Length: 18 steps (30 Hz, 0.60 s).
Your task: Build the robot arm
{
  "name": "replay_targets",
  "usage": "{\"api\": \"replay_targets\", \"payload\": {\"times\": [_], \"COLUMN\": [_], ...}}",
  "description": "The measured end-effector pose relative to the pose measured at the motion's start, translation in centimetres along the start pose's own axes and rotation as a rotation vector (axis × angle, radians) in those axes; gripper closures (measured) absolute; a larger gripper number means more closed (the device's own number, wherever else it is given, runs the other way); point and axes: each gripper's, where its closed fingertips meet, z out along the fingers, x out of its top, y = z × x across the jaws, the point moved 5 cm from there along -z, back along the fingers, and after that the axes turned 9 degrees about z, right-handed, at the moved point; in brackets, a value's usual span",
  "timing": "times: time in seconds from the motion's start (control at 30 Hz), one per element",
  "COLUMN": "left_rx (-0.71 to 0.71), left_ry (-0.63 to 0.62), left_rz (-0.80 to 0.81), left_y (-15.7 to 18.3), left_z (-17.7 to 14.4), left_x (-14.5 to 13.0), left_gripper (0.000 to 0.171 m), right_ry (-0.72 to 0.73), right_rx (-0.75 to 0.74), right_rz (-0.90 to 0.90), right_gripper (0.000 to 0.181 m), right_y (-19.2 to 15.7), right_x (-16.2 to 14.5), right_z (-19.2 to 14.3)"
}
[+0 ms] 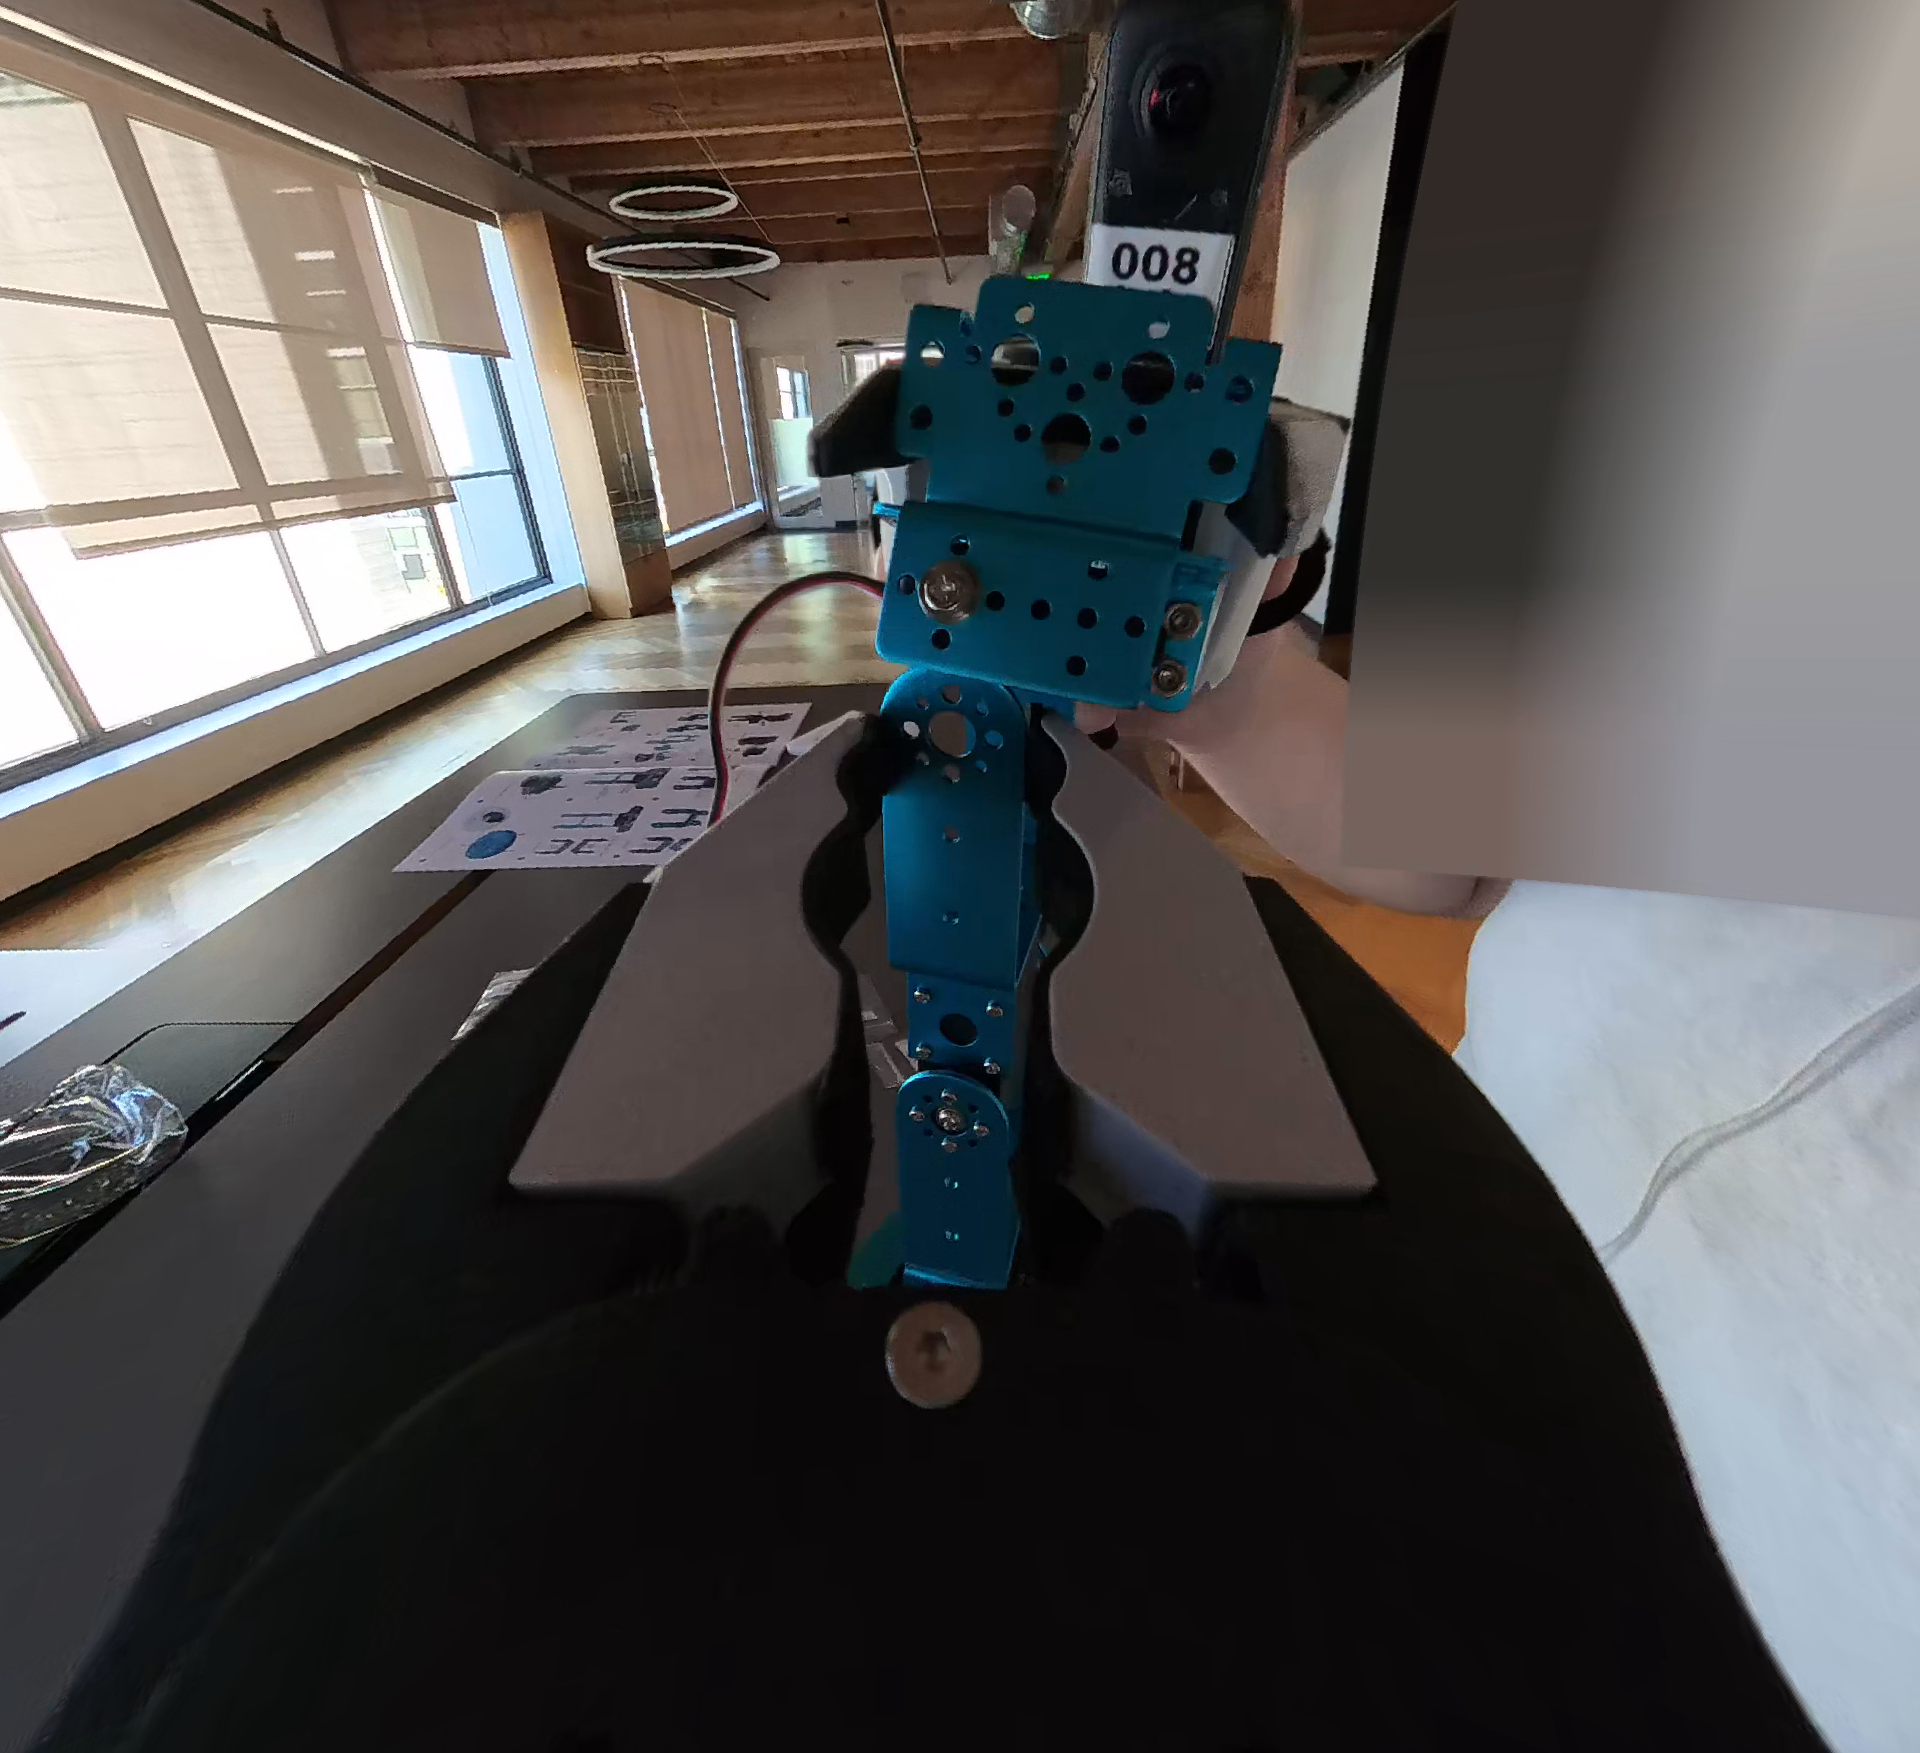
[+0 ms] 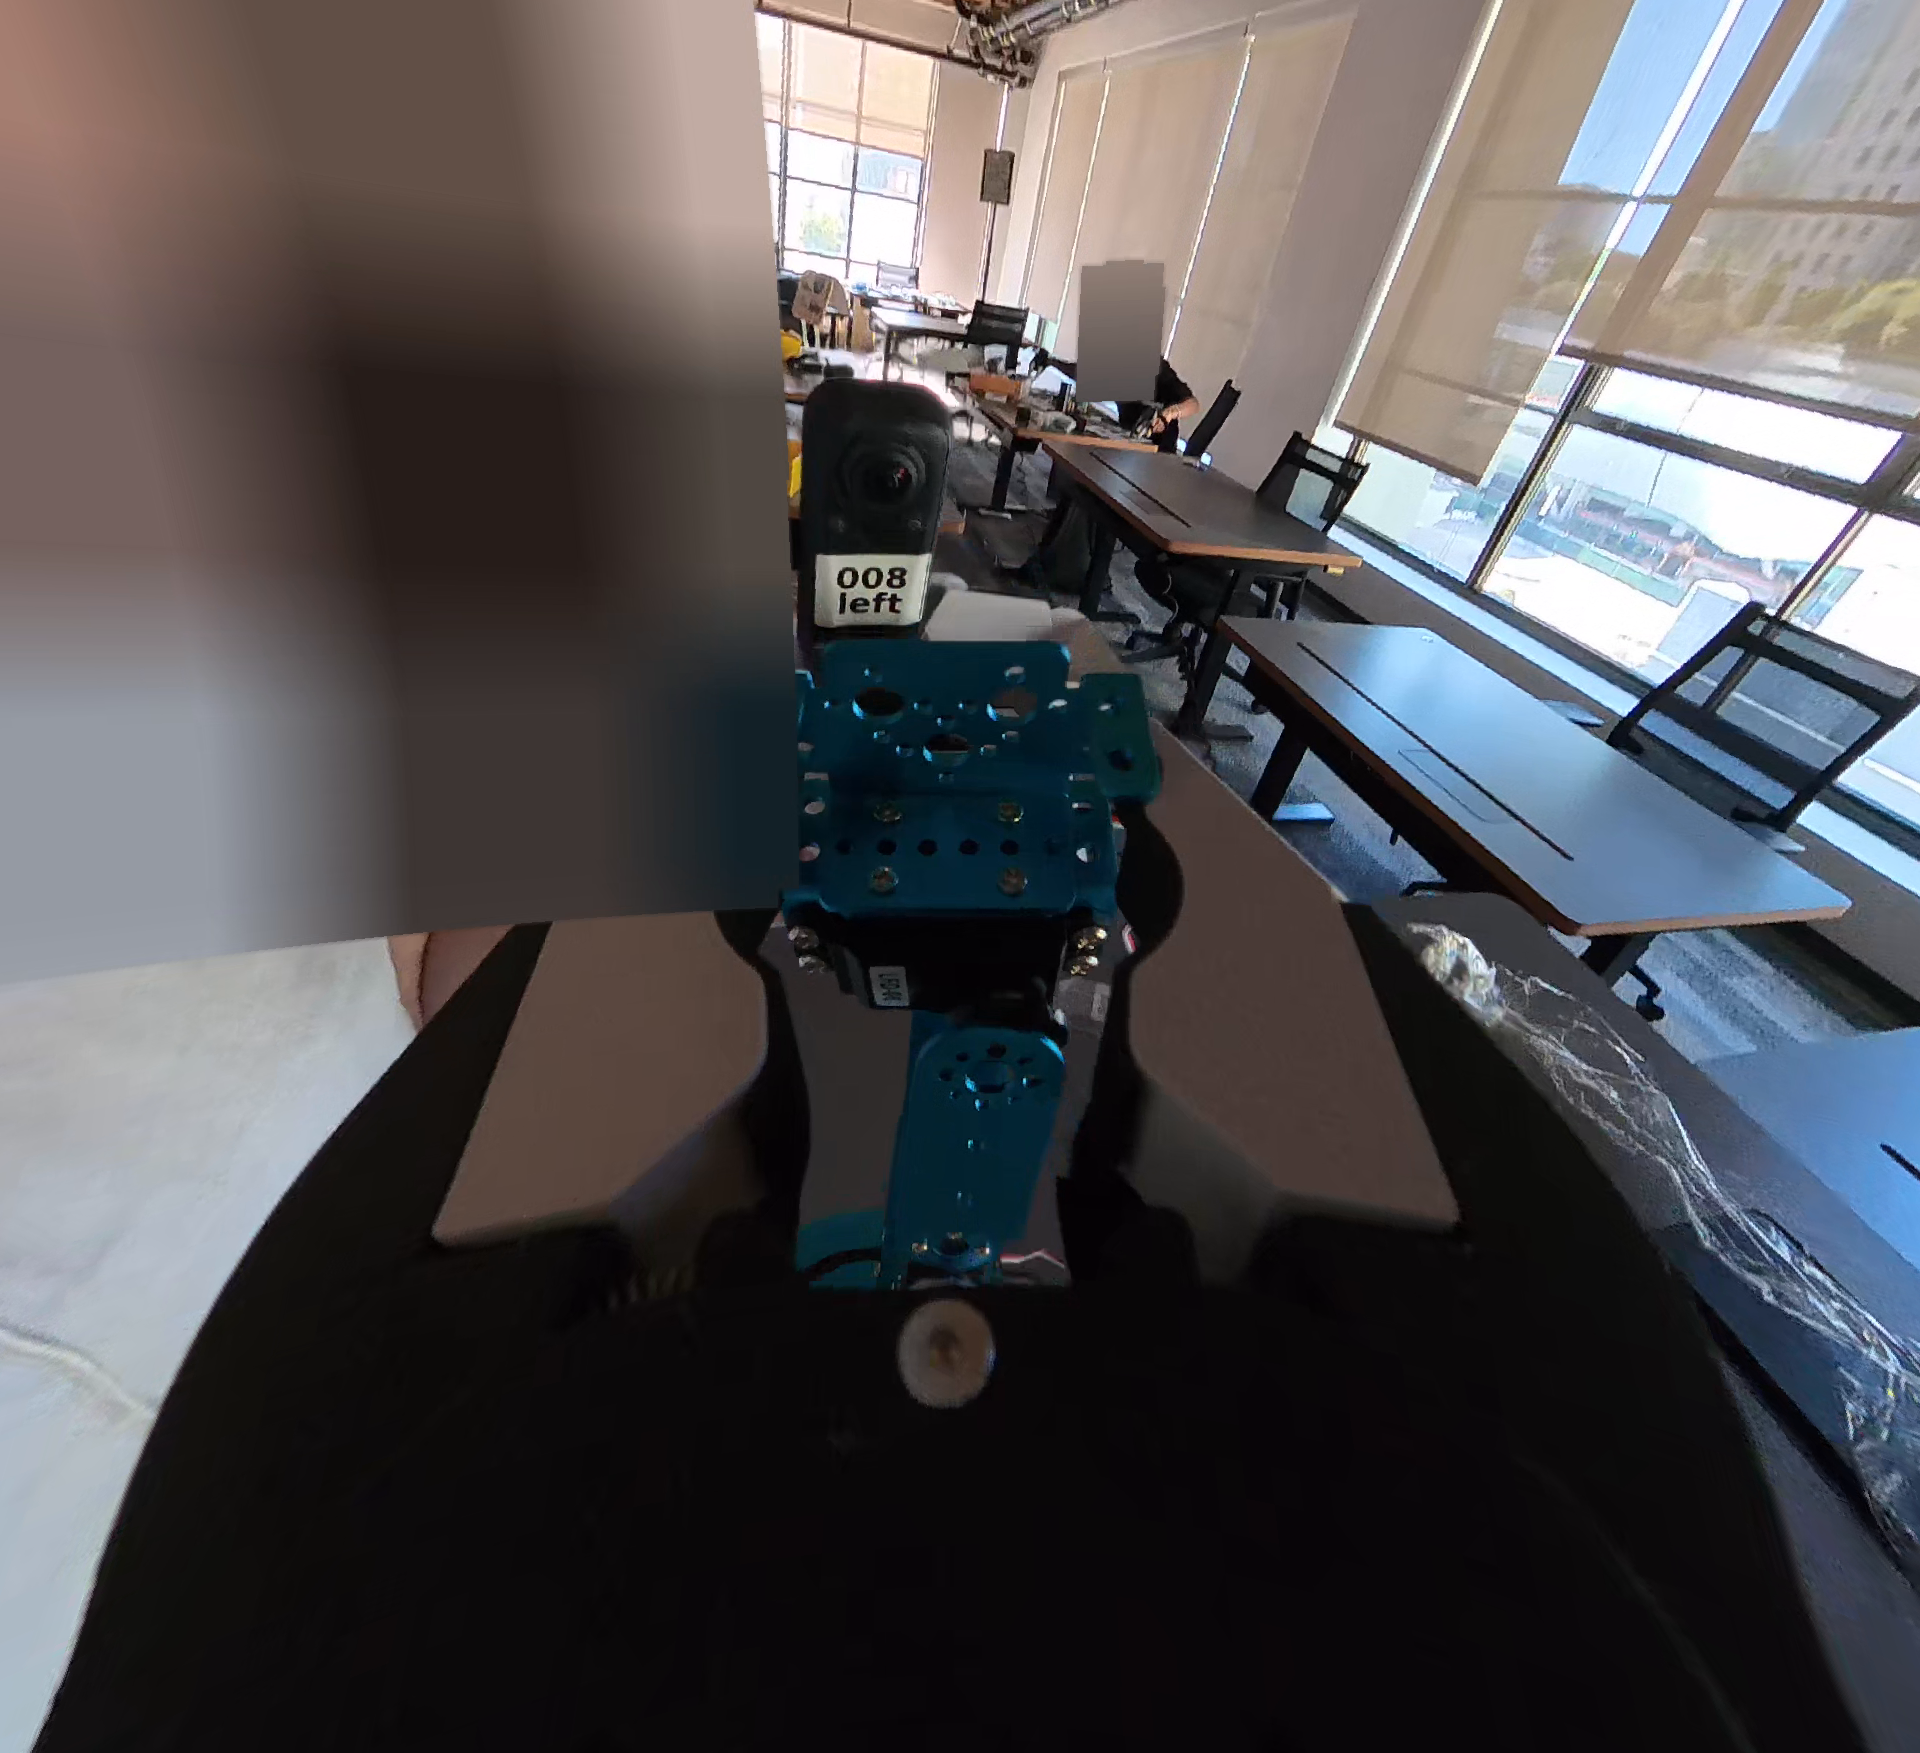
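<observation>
Left claw point(image 1: 951, 747) pinching blue bracket assembly point(image 1: 1049, 498); right claw point(image 2: 971, 882) pinching same assembly.

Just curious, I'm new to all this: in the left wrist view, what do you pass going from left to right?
Crumpled clear plastic → printed paper sheets → blue metal bracket assembly held between the fingers → white cloth.

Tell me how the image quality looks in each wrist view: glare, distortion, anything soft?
Left wrist view: windows blown out, ceiling lines bowed by the wide lens, blue bracket assembly sharp between the left gripper fingers. Right wrist view: the assembly darker against bright windows, right gripper body near-black, desks curved.
</observation>
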Motion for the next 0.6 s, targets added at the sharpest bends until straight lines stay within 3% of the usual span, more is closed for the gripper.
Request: {"api": "replay_targets", "payload": {"times": [0.37, 0.5, 0.6], "left_rx": [0.029, 0.031, 0.034], "left_ry": [-0.002, -0.007, -0.012], "left_rz": [-0.039, -0.048, -0.045], "left_y": [0.1, 0.0, 0.0], "left_z": [0.0, 0.0, 0.0], "left_x": [0.0, 0.0, 0.0], "left_gripper": [0.146, 0.147, 0.146], "right_ry": [-0.285, -0.318, -0.359], "right_rx": [-0.056, -0.072, -0.085], "right_rz": [0.044, 0.035, 0.046], "right_gripper": [0.112, 0.113, 0.102], "right_y": [0.1, 0.1, 0.3], "right_x": [-0.6, -0.5, -1.0], "right_z": [-0.1, 0.0, 0.1]}}
